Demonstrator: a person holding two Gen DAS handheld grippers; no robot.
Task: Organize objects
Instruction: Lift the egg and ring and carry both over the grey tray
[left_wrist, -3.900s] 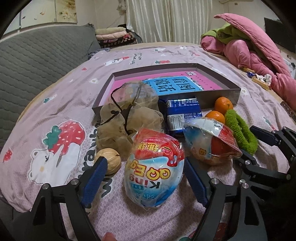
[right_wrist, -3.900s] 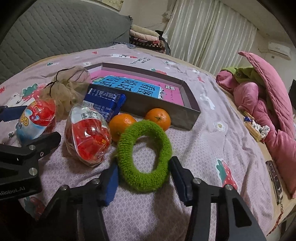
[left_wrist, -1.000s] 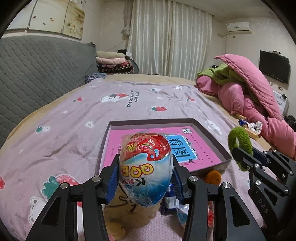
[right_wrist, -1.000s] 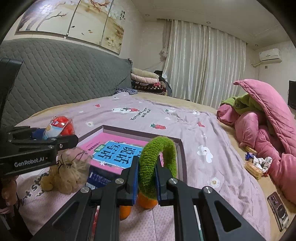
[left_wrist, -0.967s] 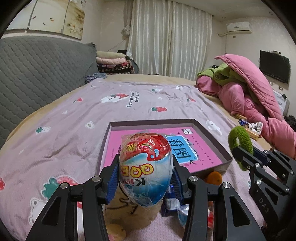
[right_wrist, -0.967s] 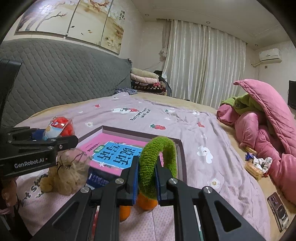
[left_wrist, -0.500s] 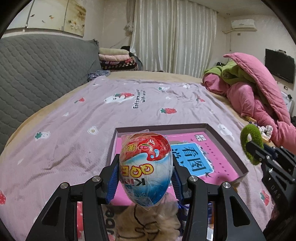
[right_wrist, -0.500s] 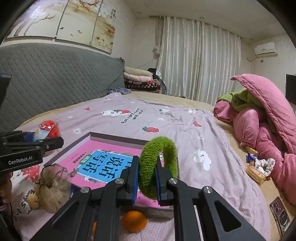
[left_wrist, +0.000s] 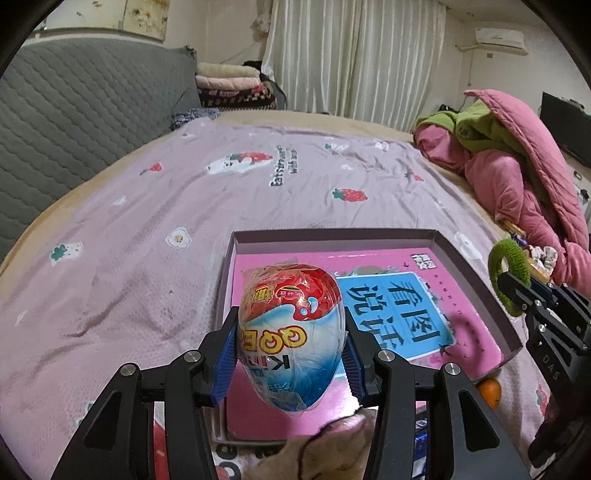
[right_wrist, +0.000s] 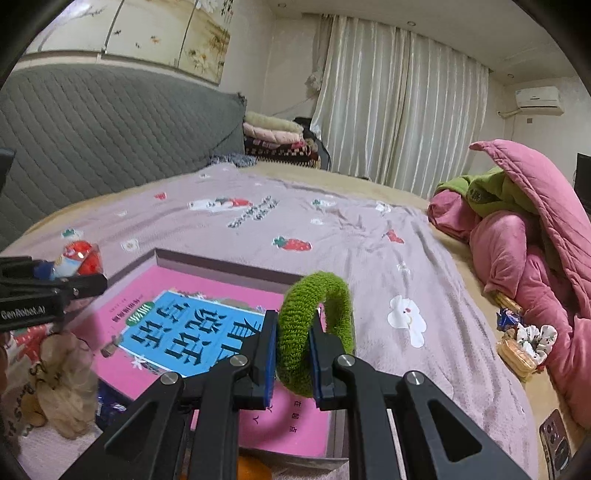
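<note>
Left wrist view: we see the wrapped toy egg (left_wrist: 291, 336) clamped between the blue fingers (left_wrist: 226, 356) of the left gripper (left_wrist: 290, 363), held in the air above the near left part of the shallow box (left_wrist: 332, 233). The box lies on the bed (left_wrist: 147, 229) and holds only a pink book (left_wrist: 391, 306). In the right wrist view, the right gripper (right_wrist: 292, 363) has its fingers closed on the green fuzzy ring (right_wrist: 314, 328), which stands upright above the box's near right part.

We judge the task to be at an early stage: two objects are lifted and carried over the box, but neither is set down in it. Outside the box there remain an orange (left_wrist: 488, 392), a tan mesh pouch (right_wrist: 62, 376) and a blue packet (right_wrist: 110, 402), all near its front wall.
</note>
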